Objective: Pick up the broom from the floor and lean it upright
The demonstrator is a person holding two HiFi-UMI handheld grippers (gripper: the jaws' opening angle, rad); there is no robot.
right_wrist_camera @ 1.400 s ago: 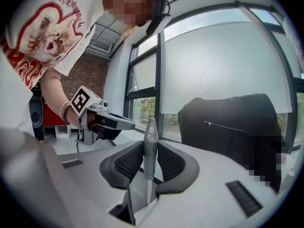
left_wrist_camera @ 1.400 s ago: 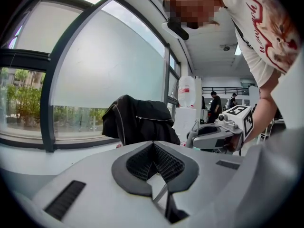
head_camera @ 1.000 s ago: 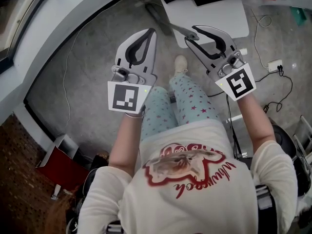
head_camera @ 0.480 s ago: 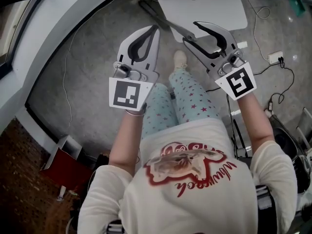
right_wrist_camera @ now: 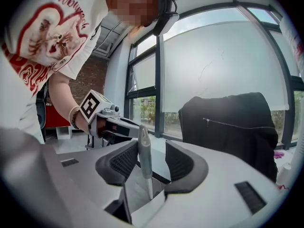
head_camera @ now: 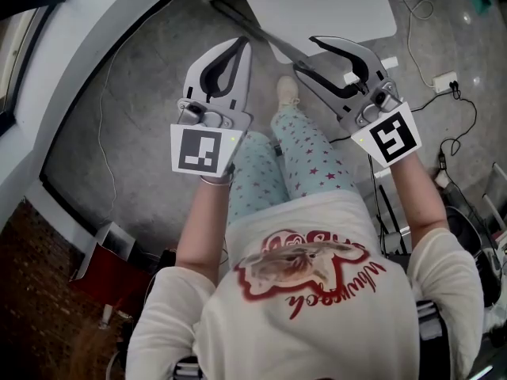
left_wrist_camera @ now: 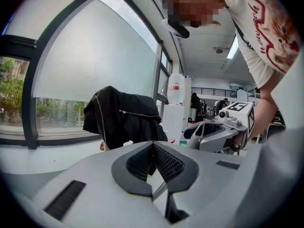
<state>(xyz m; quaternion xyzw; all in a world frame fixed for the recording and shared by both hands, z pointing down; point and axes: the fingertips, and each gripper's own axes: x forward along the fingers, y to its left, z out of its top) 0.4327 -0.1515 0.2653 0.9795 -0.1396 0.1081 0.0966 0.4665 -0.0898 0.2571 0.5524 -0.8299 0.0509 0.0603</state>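
The broom's grey handle (head_camera: 261, 36) slants from the upper left across the floor into my right gripper (head_camera: 309, 55). In the right gripper view the handle (right_wrist_camera: 144, 151) stands upright between the wide-open jaws, close to the left pad (right_wrist_camera: 124, 161), and neither pad presses on it. The broom's head cannot be made out. My left gripper (head_camera: 240, 47) hangs to the left of the handle, shut and empty. In the left gripper view its pads (left_wrist_camera: 142, 163) meet at the tip. The right gripper (left_wrist_camera: 223, 132) shows there at the right.
A white table (head_camera: 333, 14) stands just beyond the grippers. A power strip (head_camera: 444, 81) with cables lies on the floor at the right, and a red box (head_camera: 103, 279) at the lower left. A black jacket (right_wrist_camera: 228, 127) hangs by the curved window wall (head_camera: 79, 54). The person's legs (head_camera: 301, 157) are below the grippers.
The right gripper's jaws have spread wider around the broom handle. Both grippers sit slightly higher in the head view, and the left one has drifted a little left.
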